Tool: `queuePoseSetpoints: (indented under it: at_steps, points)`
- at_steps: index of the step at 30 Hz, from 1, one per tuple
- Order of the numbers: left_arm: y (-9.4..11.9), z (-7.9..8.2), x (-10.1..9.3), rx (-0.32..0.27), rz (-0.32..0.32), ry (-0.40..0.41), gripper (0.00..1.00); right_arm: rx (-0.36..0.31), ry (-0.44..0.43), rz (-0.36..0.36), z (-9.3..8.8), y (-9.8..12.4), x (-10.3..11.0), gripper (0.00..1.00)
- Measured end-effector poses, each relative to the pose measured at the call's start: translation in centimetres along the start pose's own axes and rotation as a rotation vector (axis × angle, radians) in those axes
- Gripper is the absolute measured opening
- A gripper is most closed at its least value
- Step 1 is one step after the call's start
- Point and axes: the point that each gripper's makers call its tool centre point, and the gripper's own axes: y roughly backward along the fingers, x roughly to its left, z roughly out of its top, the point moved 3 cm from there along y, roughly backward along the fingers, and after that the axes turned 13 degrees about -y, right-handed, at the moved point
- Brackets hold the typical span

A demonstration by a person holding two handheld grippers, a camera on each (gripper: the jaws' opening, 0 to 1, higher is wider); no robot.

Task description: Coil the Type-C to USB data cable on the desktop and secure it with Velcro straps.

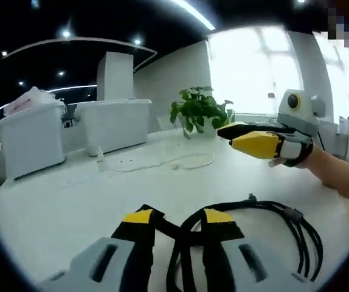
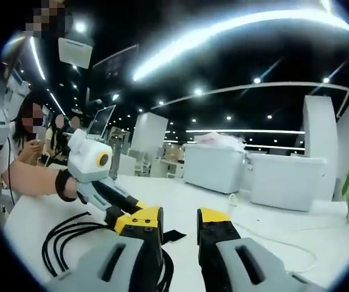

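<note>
- Left gripper view: the coiled black cable lies on the white desktop, its loops stretched out to the right of the left gripper. The jaws stand apart, one end of the coil running between them; whether they pinch it, I cannot tell. The right gripper hovers well above the desk, its jaws nearly together and empty.
- Right gripper view: the right gripper is slightly parted, holding nothing. The cable lies low left, beside the left gripper, which is nearer. A black strap tab, probably the Velcro, pokes out beneath.
</note>
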Motion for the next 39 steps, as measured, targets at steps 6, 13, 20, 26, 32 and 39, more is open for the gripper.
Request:
queuePoseSetpoints:
  at_steps: [6,13,20,26,32,39]
  points:
    - [0.3,-0.6,1.8,-0.004,0.035,-0.004,0.36,0.018,-0.034,0.147,-0.6,-0.1,2.9,0.27]
    - [1.5,-1.7,2.9,-0.025,0.073,0.064,0.31,0.277,0.261,0.229,-6.3,-0.9,6.8,0.24]
    - [2.1,0.2,3.4,-0.173,0.021,0.272,0.3,0.302,0.31,0.249,-7.6,-2.2,8.1,0.23]
    - [2.4,-0.2,5.9,-0.175,0.046,0.27,0.31,0.292,0.372,0.234,-7.8,-3.1,8.3,0.23]
    - [2.9,1.1,4.9,-0.265,0.002,0.411,0.31,0.305,0.352,0.239,-8.3,-3.1,8.0,0.23]
    - [3.9,1.8,4.5,-0.314,0.004,0.484,0.35,0.309,0.333,0.23,-8.3,-2.9,7.9,0.23]
